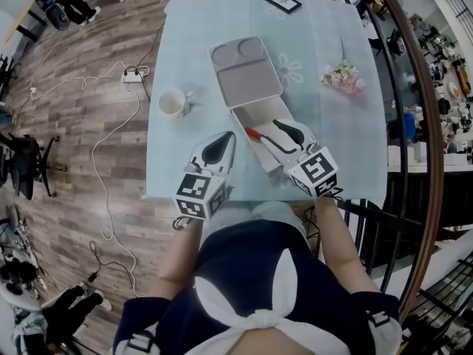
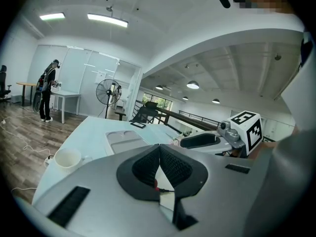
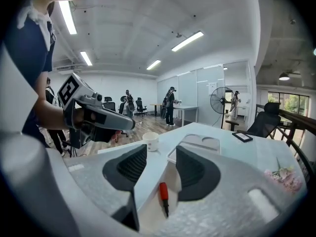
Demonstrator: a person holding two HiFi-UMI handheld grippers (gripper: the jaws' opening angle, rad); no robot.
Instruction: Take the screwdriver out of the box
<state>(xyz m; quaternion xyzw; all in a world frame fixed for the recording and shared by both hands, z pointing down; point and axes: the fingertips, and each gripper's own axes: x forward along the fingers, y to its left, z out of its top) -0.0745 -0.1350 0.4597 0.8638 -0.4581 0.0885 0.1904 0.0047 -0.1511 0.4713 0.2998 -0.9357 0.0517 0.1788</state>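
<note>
1. Close to my body, at the near edge of the table (image 1: pixel 192 50), I hold my two grippers. My left gripper (image 2: pixel 159 147) has its jaws pressed together with nothing in them. It is over the table, just left of the box.
2. My right gripper (image 3: pixel 162 154) has its jaws wide apart and holds nothing. It hangs over the open white box (image 1: pixel 257 154).
3. The screwdriver (image 3: pixel 162 195) is down inside the box, under the gap between my right gripper's jaws. The jaws are not closed on it.
4. The screwdriver lies flat, along the long way of the box. Its red handle is at the far end. Its thin dark metal end points back at me.
5. Just past the box is a grey tray (image 1: pixel 244 72) with two round dents at its far end.
6. A white mug (image 1: pixel 172 103) stands left of the tray. A small bunch of pink flowers (image 1: pixel 342 77) lies to the right, well apart from the tray.
7. Farthest away, near the far edge of the table, lies a black frame (image 1: pixel 282 1).
8. I count one screwdriver, one box, one tray, one mug, one bunch of flowers, one frame and two grippers.
</note>
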